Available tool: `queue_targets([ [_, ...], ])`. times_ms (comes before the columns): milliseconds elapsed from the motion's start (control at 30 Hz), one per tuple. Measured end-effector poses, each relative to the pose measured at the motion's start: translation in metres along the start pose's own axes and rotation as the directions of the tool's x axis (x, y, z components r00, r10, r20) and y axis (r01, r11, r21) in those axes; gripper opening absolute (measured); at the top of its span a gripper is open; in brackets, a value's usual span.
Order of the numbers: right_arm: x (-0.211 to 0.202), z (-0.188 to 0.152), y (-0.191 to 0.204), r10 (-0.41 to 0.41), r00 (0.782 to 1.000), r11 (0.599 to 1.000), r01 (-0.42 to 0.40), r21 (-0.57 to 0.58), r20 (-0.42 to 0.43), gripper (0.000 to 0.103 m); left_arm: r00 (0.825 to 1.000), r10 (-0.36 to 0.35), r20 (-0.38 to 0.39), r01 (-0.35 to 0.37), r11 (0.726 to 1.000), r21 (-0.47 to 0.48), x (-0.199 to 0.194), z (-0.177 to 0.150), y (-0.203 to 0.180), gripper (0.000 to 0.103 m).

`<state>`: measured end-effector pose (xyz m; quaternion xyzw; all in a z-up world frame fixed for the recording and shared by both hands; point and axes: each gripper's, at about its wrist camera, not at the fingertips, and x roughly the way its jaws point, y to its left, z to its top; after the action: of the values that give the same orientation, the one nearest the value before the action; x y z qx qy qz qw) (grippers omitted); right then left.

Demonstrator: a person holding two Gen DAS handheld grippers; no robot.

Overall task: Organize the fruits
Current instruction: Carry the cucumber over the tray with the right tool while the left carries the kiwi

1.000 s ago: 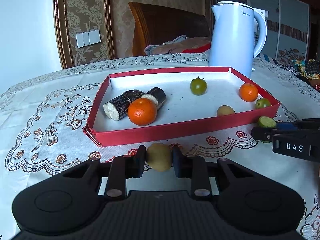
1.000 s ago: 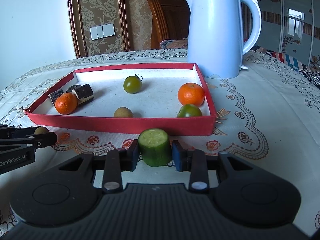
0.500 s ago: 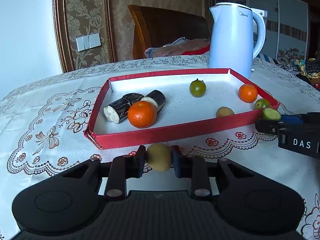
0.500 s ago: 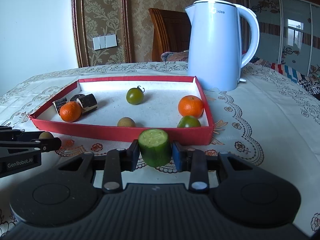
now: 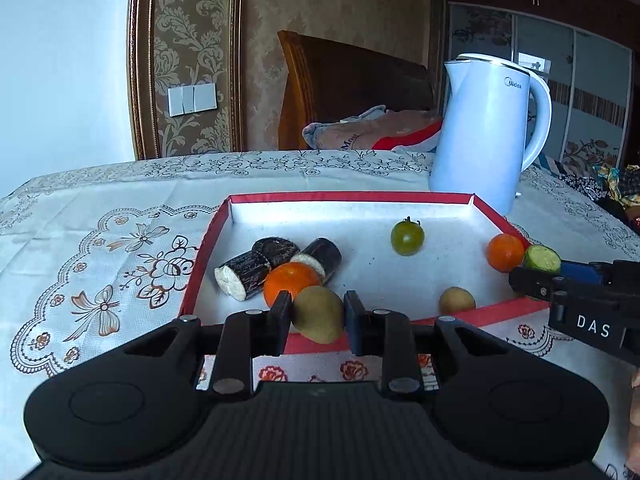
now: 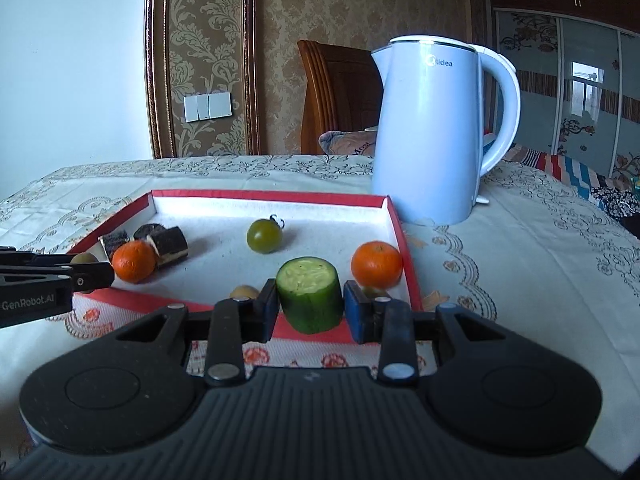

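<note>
My left gripper (image 5: 318,314) is shut on a small tan round fruit (image 5: 318,314), held over the near rim of the red tray (image 5: 352,197). My right gripper (image 6: 310,300) is shut on a green cucumber piece (image 6: 310,294), cut face up, above the tray's near right rim. Inside the tray lie dark sugarcane pieces (image 5: 244,274), an orange (image 5: 290,282) beside them, a green tomato (image 5: 407,237), another orange (image 5: 505,252) at the right and a second tan fruit (image 5: 456,301). In the left wrist view, the right gripper (image 5: 542,266) enters from the right with the cucumber piece (image 5: 542,258).
A pale blue electric kettle (image 6: 430,132) stands just behind the tray's far right corner. The lace tablecloth (image 5: 100,240) covers the table. A wooden chair (image 5: 344,88) with a cushion stands behind the table, near the patterned wall.
Both grippers have risen and moved forward with their loads. They were over the cloth before the tray and now stand over its near rim.
</note>
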<state>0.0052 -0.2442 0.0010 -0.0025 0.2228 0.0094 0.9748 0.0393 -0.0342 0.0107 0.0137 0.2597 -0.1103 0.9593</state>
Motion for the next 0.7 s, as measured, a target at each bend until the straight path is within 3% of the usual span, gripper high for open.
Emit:
queue_targets([
  [300,0.034,0.022,-0.001,-0.05,0.999,0.999,0.05,-0.005,-0.005,0.033,0.998,-0.017,-0.054,0.019,0.999,0.026,0.04,0.016,-0.026,0.028],
  [400,0.048,0.027,-0.001,-0.018,0.999,1.0,0.018,-0.006,-0.027,0.033,0.997,-0.018,-0.069,0.02,0.999,0.026,0.05,0.017,-0.032,0.028],
  [700,0.082,0.028,-0.002,-0.04,0.995,0.999,0.039,-0.015,-0.092,0.033,0.995,-0.006,-0.103,0.005,1.0,-0.014,0.078,0.019,-0.023,0.028],
])
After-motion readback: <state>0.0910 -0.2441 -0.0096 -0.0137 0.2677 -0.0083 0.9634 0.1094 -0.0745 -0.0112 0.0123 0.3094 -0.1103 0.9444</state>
